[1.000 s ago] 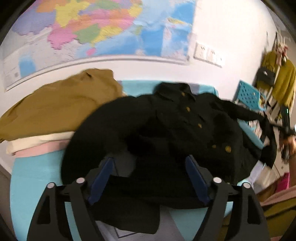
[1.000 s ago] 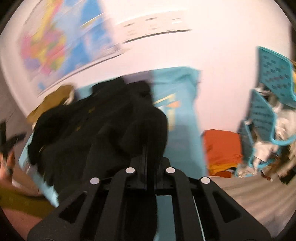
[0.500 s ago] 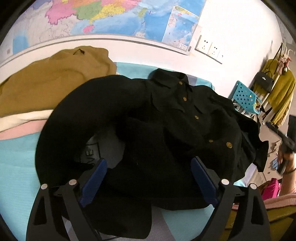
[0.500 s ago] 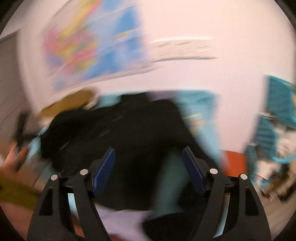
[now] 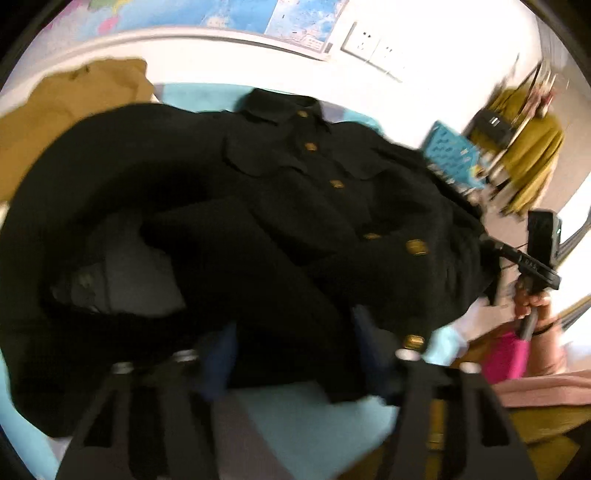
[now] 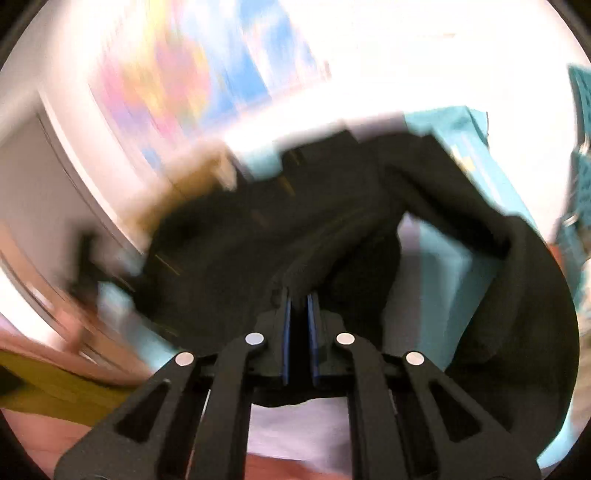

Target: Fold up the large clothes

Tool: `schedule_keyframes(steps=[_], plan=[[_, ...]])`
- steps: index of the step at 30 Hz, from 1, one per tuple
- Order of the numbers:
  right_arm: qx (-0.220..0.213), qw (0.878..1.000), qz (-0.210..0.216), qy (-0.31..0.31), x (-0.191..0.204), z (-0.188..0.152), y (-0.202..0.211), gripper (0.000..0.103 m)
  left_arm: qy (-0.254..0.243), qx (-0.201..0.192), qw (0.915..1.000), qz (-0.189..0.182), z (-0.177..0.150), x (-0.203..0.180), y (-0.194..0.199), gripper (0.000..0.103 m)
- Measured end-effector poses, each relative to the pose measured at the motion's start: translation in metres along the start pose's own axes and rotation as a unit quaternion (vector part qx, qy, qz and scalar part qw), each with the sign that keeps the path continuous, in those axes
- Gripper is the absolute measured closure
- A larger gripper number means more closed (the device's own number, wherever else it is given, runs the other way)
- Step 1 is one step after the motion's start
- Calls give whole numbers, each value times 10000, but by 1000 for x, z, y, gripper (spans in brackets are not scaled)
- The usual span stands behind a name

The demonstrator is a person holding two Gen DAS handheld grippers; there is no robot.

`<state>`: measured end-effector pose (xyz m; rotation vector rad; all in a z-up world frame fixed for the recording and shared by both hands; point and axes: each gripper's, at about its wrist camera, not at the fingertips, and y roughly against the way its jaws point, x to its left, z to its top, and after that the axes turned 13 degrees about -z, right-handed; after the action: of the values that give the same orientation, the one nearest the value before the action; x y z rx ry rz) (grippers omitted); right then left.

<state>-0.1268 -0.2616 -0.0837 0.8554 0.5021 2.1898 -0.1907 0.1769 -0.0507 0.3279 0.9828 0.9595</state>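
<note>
A black jacket [image 5: 288, 206] with gold buttons lies front up on the light blue table cover [image 5: 317, 421], collar toward the wall. My left gripper [image 5: 295, 343] is open over the jacket's near hem; its blue pads are blurred. In the right wrist view the jacket [image 6: 258, 236] is blurred. My right gripper [image 6: 298, 295] is shut on a fold of the jacket's black cloth at its near edge. The right gripper also shows at the right of the left wrist view [image 5: 532, 258], at the jacket's right side.
A mustard garment [image 5: 70, 110] lies piled at the table's back left. A map [image 5: 207, 14] and wall sockets [image 5: 373, 44] are behind. A blue basket [image 5: 454, 158] and hanging yellow clothes [image 5: 532, 155] stand at the right.
My right gripper, open half a second ago, has shut on the jacket's cloth. My left gripper has moved forward and lower over the hem, still open.
</note>
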Motion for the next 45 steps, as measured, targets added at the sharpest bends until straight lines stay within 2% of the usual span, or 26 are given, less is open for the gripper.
schedule_keyframes(steps=[2, 3, 4, 5, 9, 12, 15, 16, 18, 19, 20, 21, 23, 25, 28, 29, 30, 32, 33, 36, 37, 38, 39, 40, 41, 45], plan=[[-619, 9946, 594, -582, -20, 2, 43, 96, 131, -124, 9995, -264, -3, -1, 13, 53], [-710, 9940, 527, -650, -24, 2, 51, 96, 97, -240, 9992, -301, -6, -3, 22, 51], [-690, 9951, 273, -654, -30, -2, 56, 96, 87, -305, 9991, -283, -9, -3, 27, 39], [-560, 9955, 157, -748, -37, -8, 53, 95, 108, -350, 9991, -220, -11, -2, 32, 28], [334, 9942, -482, -906, -58, -28, 9, 93, 318, -190, 9991, 220, -16, 14, 23, 19], [320, 9939, -726, -771, -49, -31, 2, 85, 242, 1, 9978, 609, -12, 17, 0, 15], [147, 9956, -821, -435, -34, -19, 14, 42, -96, 12, 9987, 500, -6, 10, -8, 7], [2, 9953, -939, -255, -24, -16, 21, 35, -197, 20, 9988, 457, -3, 8, -13, 7], [-231, 9937, -1099, 71, -11, -9, 28, 35, -221, 168, 9989, 375, 1, 8, -26, 8], [-384, 9914, -1220, 270, -2, -9, 33, 34, -218, 237, 9990, 294, 3, 9, -32, 22], [-501, 9898, -1220, 544, 12, -8, 36, 34, -221, 316, 9989, 253, 3, 9, -38, 46], [-541, 9893, -1117, 765, 23, -3, 31, 34, -220, 413, 9985, 277, 4, 8, -46, 57], [-524, 9858, -830, 1361, 56, -7, 19, 30, -112, 398, 9991, -69, 7, 4, -43, 99], [-349, 9780, -606, 1965, 89, -13, -5, 30, 37, 280, 9993, -234, 8, -4, -34, 99], [-115, 9582, -689, 2775, 123, -17, -50, 31, 184, -37, 9984, -525, 11, -22, 1, 99], [-20, 9544, -713, 2899, 128, -15, -63, 36, 211, -105, 9979, -611, 10, -27, 10, 99], [181, 9521, -718, 2965, 130, -11, -84, 42, 251, -205, 9972, -678, 10, -34, 22, 99], [450, 9533, -813, 2873, 124, -2, -110, 81, 504, -259, 9954, -772, 11, -35, 36, 99], [531, 9595, -803, 2647, 116, 9, -126, 85, 733, -264, 9938, -800, 13, -30, 37, 99], [762, 9731, -780, 2028, 94, 30, -155, 88, 1032, -352, 9927, -512, 15, -7, 25, 85], [752, 9729, -993, 1950, 88, 33, -161, 92, 1139, -259, 9920, -487, 14, 3, 15, 63], [755, 9726, -1028, 1943, 87, 34, -161, 89, 1273, -174, 9909, -392, 11, 13, 4, 57], [731, 9741, -975, 1907, 86, 34, -157, 83, 1368, -143, 9901, -273, 7, 21, -1, 57], [628, 9770, -952, 1804, 83, 33, -145, 61, 1415, -90, 9898, -151, 2, 28, -7, 54], [501, 9790, -937, 1739, 80, 32, -132, 47, 1354, -78, 9906, -160, -3, 32, -9, 50], [-23, 9863, -792, 1449, 61, 21, -65, 37, 979, -356, 9939, -357, -20, 31, 4, 34]])
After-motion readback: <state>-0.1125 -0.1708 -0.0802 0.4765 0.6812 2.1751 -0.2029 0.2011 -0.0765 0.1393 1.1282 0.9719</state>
